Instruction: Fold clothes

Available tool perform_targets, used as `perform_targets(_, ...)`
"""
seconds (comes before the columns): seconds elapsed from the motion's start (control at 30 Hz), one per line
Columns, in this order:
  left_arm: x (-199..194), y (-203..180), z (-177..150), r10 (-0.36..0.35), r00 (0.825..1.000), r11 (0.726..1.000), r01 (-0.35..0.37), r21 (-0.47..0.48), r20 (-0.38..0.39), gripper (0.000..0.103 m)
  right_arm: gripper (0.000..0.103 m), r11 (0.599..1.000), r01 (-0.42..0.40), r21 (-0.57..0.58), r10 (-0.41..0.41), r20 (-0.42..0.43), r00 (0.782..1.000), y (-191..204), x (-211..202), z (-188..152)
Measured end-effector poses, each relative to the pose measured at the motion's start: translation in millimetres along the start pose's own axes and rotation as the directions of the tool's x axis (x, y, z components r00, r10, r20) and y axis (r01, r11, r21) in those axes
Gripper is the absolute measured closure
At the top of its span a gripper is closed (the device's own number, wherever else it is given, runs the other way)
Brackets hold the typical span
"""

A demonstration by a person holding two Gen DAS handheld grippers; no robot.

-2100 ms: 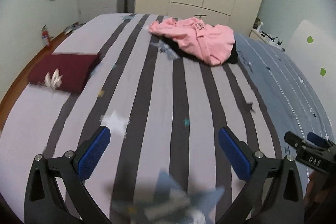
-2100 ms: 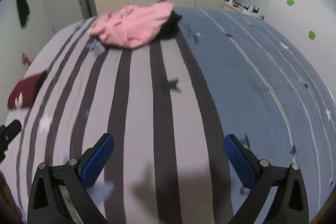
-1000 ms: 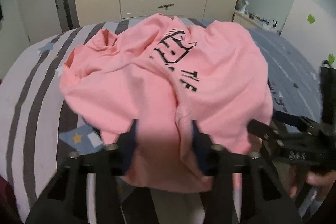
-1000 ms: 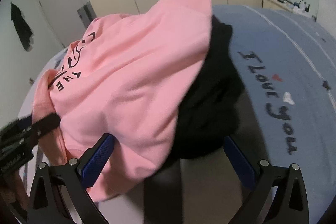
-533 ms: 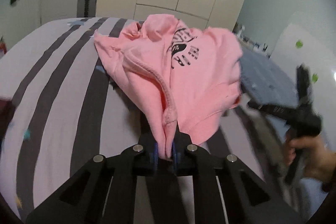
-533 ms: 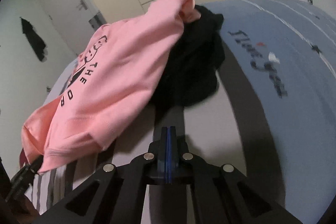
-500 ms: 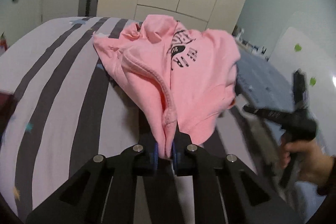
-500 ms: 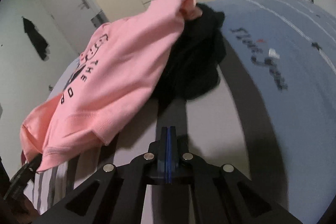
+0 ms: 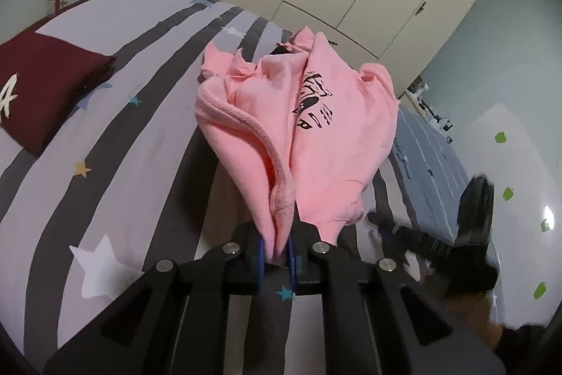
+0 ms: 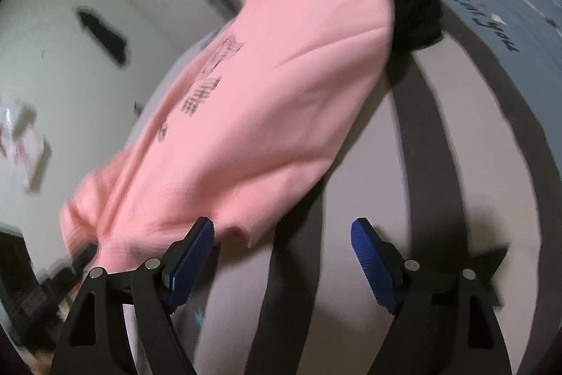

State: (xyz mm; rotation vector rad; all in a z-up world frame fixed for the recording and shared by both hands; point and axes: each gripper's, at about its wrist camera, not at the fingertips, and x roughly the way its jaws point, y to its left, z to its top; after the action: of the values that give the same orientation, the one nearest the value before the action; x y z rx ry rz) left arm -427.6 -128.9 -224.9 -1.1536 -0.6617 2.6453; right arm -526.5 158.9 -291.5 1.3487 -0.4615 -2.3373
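Left gripper fingers still clamped on pink sweatshirt, right gripper fingers now spread wide, empty

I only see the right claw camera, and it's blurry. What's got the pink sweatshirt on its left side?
Observer: The left claw is shut on a bunched edge of the pink sweatshirt, with the pinched part raised above the grey striped bedsheet.
Operator: Is anything else on the bed over there?
Observer: Yes. A dark red folded cloth with a white print lies near the bed's left edge, apart from the sweatshirt.
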Motion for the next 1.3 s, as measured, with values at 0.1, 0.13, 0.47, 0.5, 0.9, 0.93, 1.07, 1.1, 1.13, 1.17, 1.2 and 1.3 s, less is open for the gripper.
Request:
perform_targets(0.1, -8.5, -8.3, 1.9, -0.017, 1.0, 1.0, 0.017, 0.018, 0.016, 0.095, 0.026, 1.0, -0.016, 0.025, 0.016, -0.01, 1.0, 3.9, 13.7, 2.0)
perform_targets(0.13, -11.3, -9.0, 1.5, -0.023, 1.0, 1.0, 0.023, 0.02, 0.017, 0.095, 0.026, 0.997, -0.04, 0.069, 0.04, -0.004, 0.999, 0.6, 18.7, 6.1)
perform_targets(0.47, -25.0, 8.9, 1.5, -0.021, 1.0, 0.998, 0.022, -0.056, 0.016, 0.095, 0.026, 0.757, -0.44, 0.483, 0.428, 0.142, 0.893, -43.7, 42.5, 13.5)
perform_targets(0.5, -26.6, 11.2, 1.1, -0.021, 1.0, 0.998, 0.021, -0.063, 0.013, 0.095, 0.026, 0.751, -0.459, 0.475, 0.45, 0.139, 0.882, -42.4, 42.1, 12.7)
perform_targets(0.9, -33.8, 12.6, -10.2, -0.003, 1.0, 1.0, 0.002, -0.03, -0.024, 0.095, 0.026, 0.775, -0.386, 0.501, 0.374, 0.128, 0.918, -39.6, 73.3, 30.6)
perform_targets(0.93, -35.0, 12.1, -10.6, -0.001, 1.0, 1.0, 0.001, -0.03, -0.025, 0.095, 0.032, 0.781, -0.392, 0.487, 0.38, 0.128, 0.916, -39.4, 74.9, 36.2)
perform_targets(1.07, -41.5, 10.3, -13.6, 0.009, 0.999, 1.0, -0.01, -0.026, -0.036, 0.095, 0.1, 0.841, -0.345, 0.418, 0.346, 0.076, 0.935, -33.8, 63.7, 54.7)
perform_targets(1.1, -44.5, 9.6, -15.7, 0.009, 0.999, 1.0, -0.01, -0.024, -0.04, 0.095, 0.1, 0.853, -0.335, 0.401, 0.331, 0.08, 0.94, -33.3, 53.8, 57.1)
perform_targets(1.13, -47.8, 8.1, -18.0, 0.007, 0.999, 1.0, -0.008, -0.02, -0.044, 0.095, 0.1, 0.868, -0.326, 0.376, 0.318, 0.085, 0.944, -31.3, 40.2, 57.6)
perform_targets(1.17, -52.6, 4.3, -21.8, 0.004, 0.999, 1.0, -0.005, -0.011, -0.051, 0.095, 0.1, 0.88, -0.32, 0.351, 0.309, 0.088, 0.947, -28.4, 27.8, 56.0)
perform_targets(1.2, -58.4, -0.8, -26.6, 0.001, 0.998, 1.0, -0.001, 0.001, -0.061, 0.095, 0.1, 0.9, -0.305, 0.31, 0.29, 0.093, 0.952, -25.9, 6.8, 54.3)
perform_targets(1.3, -78.3, -19.0, -48.8, -0.016, 0.994, 0.999, 0.02, 0.034, -0.11, 0.095, 0.101, 0.942, -0.235, 0.241, 0.229, 0.05, 0.972, -11.3, -59.4, 30.6)
